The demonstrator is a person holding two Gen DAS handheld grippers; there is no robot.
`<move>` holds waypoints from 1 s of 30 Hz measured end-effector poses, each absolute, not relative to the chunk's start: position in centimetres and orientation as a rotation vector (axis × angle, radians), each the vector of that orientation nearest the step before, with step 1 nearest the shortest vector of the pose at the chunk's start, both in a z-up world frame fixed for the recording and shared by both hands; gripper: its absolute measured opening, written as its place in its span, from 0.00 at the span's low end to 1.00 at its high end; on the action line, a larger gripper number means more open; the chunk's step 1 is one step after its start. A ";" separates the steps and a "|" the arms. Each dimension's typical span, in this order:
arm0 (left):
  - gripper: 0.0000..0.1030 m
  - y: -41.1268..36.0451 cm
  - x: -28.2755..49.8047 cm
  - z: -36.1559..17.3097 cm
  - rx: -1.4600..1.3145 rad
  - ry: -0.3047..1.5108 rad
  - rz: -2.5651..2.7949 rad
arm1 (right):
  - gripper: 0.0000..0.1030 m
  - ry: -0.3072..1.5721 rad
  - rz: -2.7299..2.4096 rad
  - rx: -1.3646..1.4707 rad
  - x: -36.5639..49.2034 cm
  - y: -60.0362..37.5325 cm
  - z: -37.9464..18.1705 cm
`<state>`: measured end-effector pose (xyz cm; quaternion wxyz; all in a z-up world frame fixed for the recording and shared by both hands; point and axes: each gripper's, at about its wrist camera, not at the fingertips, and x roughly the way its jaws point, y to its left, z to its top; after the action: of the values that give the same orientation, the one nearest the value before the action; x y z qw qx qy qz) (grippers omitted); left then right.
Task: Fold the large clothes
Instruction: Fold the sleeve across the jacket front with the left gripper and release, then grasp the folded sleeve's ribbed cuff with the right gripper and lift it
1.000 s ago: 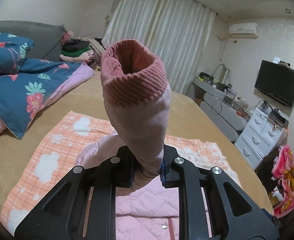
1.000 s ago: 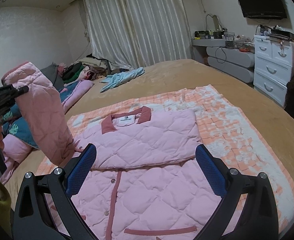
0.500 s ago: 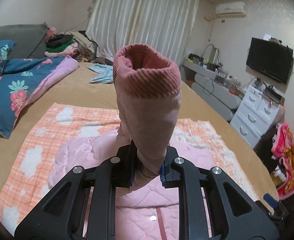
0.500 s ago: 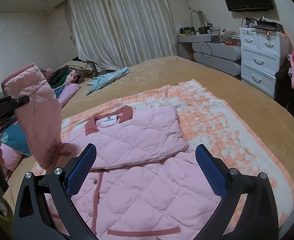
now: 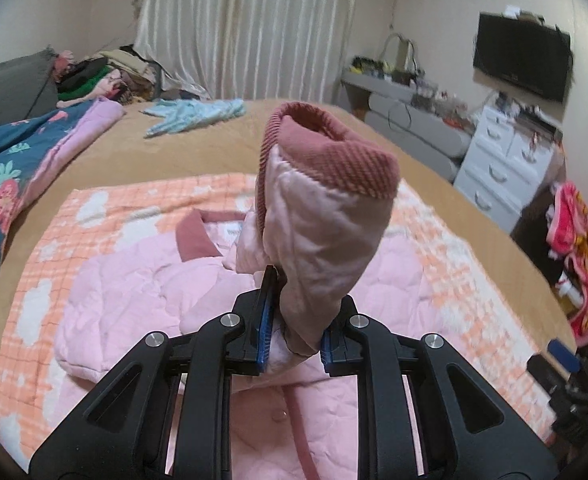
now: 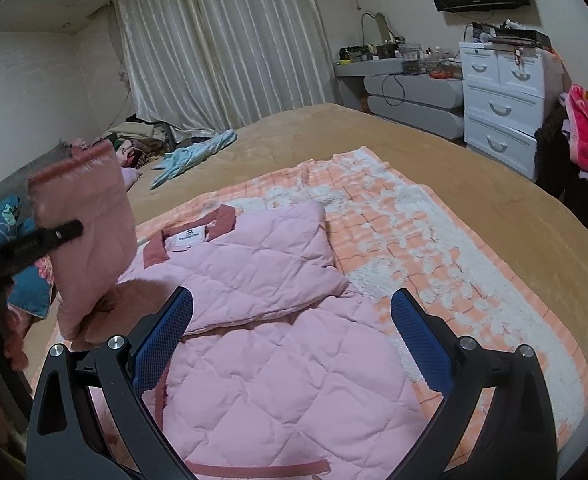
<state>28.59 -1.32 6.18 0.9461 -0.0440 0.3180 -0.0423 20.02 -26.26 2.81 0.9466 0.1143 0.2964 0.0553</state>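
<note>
A pink quilted jacket (image 6: pixel 277 344) with dusty-red trim lies front-up on an orange checked blanket (image 6: pixel 414 248) on the bed; it also shows in the left wrist view (image 5: pixel 141 280). One sleeve (image 6: pixel 253 268) is folded across its chest. My left gripper (image 5: pixel 294 344) is shut on the other sleeve (image 5: pixel 318 240) and holds it raised, ribbed cuff (image 5: pixel 334 152) up, over the jacket's left side. From the right wrist view this sleeve (image 6: pixel 89 248) hangs at the left. My right gripper (image 6: pixel 289 344) is open and empty above the jacket's lower front.
A blue floral quilt (image 5: pixel 9 172) lies along the bed's left side. A light blue garment (image 6: pixel 193 156) and a clothes pile (image 5: pixel 93 76) lie at the far end. A white drawer chest (image 6: pixel 506 108) and grey dresser (image 6: pixel 410 92) stand right of the bed.
My left gripper has carried the raised sleeve to the right, over the jacket body, and tilted it. My right gripper has stayed open and drifted slightly over the jacket.
</note>
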 end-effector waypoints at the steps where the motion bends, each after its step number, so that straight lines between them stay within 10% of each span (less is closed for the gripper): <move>1: 0.11 -1.7 28.8 5.7 -0.080 0.658 -0.089 | 0.96 0.606 0.108 0.236 20.1 -26.5 2.7; 13: 0.18 -6.6 30.4 -0.2 0.099 0.789 -0.112 | 0.96 0.624 0.048 0.280 20.9 -29.6 1.6; 24: 0.79 -9.1 28.6 -4.9 0.287 0.944 -0.180 | 0.96 0.651 0.047 0.269 21.6 -29.2 0.9; 30: 0.85 -7.4 25.5 -4.2 0.214 0.966 -0.272 | 0.96 0.677 0.076 0.245 22.3 -27.4 0.3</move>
<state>25.47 -7.42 -4.18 0.8713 0.1024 0.4620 -0.1300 22.25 -27.43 0.28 0.9352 0.1198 0.3311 0.0371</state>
